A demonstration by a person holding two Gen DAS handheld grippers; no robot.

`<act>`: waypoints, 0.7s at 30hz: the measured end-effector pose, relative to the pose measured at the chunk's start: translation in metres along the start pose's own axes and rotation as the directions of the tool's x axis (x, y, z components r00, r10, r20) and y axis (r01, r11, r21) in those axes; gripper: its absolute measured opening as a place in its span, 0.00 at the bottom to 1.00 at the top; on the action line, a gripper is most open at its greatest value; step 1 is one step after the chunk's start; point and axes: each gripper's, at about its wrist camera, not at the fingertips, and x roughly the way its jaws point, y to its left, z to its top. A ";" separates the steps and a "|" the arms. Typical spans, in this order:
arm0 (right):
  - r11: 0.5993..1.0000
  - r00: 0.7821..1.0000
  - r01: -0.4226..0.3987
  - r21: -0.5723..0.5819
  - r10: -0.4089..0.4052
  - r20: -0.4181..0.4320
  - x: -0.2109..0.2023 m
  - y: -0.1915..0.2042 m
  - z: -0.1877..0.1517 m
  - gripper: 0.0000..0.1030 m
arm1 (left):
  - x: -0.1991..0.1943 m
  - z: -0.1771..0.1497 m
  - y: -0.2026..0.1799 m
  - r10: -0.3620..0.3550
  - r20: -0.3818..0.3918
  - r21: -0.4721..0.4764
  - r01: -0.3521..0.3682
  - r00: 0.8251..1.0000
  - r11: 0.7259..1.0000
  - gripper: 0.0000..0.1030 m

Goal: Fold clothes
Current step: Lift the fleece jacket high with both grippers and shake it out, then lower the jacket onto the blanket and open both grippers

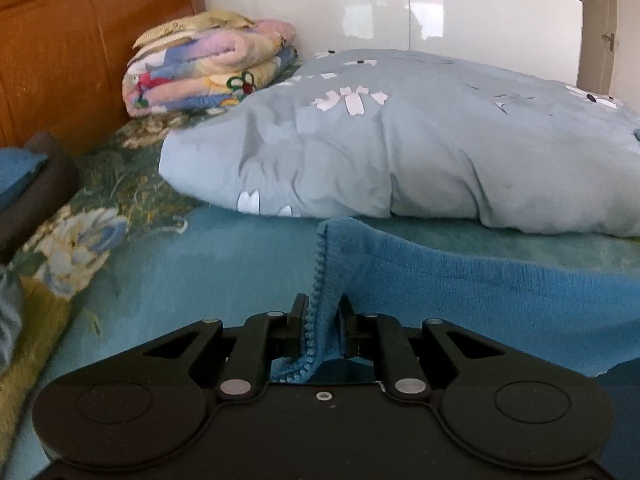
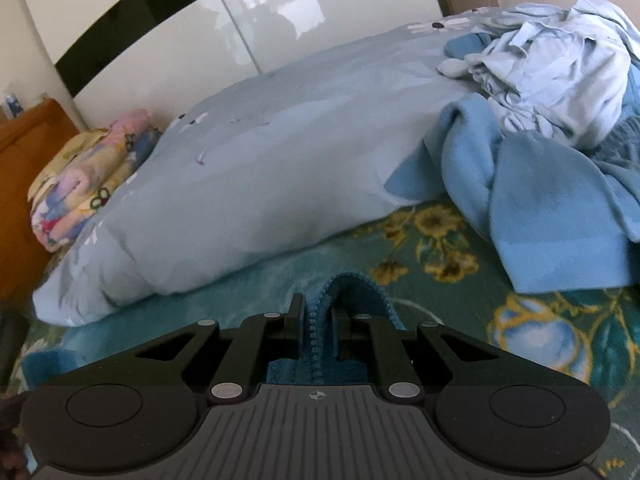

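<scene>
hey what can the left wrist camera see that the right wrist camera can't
Only the left wrist view shows the dark folded clothes by the headboard. Only the right wrist view shows the pile of light blue clothes on the duvet. Both show the grey-blue duvet, the folded floral blanket, and a hand-held gripper, left and right, shut on the blue fleece garment.

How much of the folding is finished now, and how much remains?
Done: nothing clearly; dark and blue items lying at the left may be folded, but that is hard to tell. In hand: both the left gripper and the right gripper pinch the trimmed edge of a blue knit, spread on the bed. Left: a crumpled pile of pale and blue clothes.
</scene>
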 end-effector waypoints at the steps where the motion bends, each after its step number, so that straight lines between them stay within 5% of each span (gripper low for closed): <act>1: 1.000 1.000 0.000 -0.004 0.000 0.005 0.003 0.001 0.001 0.10 | 0.003 0.000 -0.001 0.005 -0.004 0.007 -0.005 1.000 1.000 0.14; 16: 1.000 0.997 0.019 -0.001 -0.019 -0.079 0.028 -0.003 -0.010 0.13 | 0.021 -0.020 -0.011 0.074 -0.047 0.102 -0.069 0.996 0.992 0.31; 19: 1.000 0.998 0.015 -0.009 -0.016 -0.063 0.017 -0.003 -0.007 0.37 | 0.013 -0.020 -0.009 0.077 -0.055 0.115 -0.070 0.996 0.991 0.40; 21: 1.000 0.999 0.018 -0.013 -0.019 -0.040 0.007 -0.004 -0.005 0.67 | 0.005 -0.020 -0.002 0.065 -0.064 0.081 -0.060 0.996 0.995 0.49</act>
